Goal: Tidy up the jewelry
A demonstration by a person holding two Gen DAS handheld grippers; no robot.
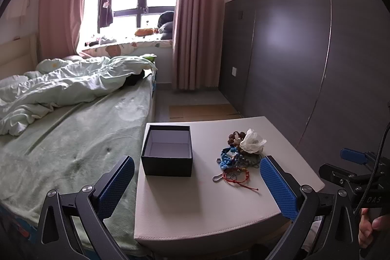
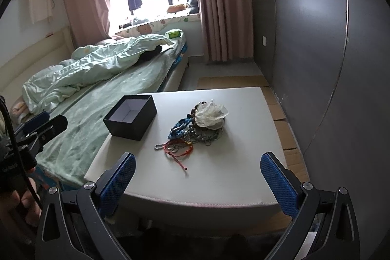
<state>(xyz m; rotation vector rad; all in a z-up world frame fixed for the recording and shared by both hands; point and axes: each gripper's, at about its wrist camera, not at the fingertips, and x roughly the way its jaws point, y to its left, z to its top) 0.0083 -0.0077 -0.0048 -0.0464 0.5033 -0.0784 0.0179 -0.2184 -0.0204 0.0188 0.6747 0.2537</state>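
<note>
A pile of jewelry point(image 1: 235, 161) lies on a white stool top point(image 1: 195, 206): blue braided bracelets, brown beads, a red cord bracelet point(image 1: 240, 178), chains. A crumpled clear plastic bag point(image 1: 252, 141) rests on its far side. An open, empty dark box point(image 1: 167, 153) stands to the left of the pile. My left gripper point(image 1: 197, 183) is open and empty, held over the stool's near part. My right gripper point(image 2: 198, 178) is open and empty, above the near edge, short of the pile point(image 2: 195, 130). The box point(image 2: 130, 117) and the bag point(image 2: 210, 115) show in the right wrist view too.
A bed point(image 1: 73, 138) with a green sheet and rumpled duvet butts against the stool's left side. A dark wardrobe point(image 1: 304, 52) runs along the right. Flattened cardboard point(image 2: 280, 111) lies on the floor beyond and to the right of the stool. Pink curtains and a window are at the back.
</note>
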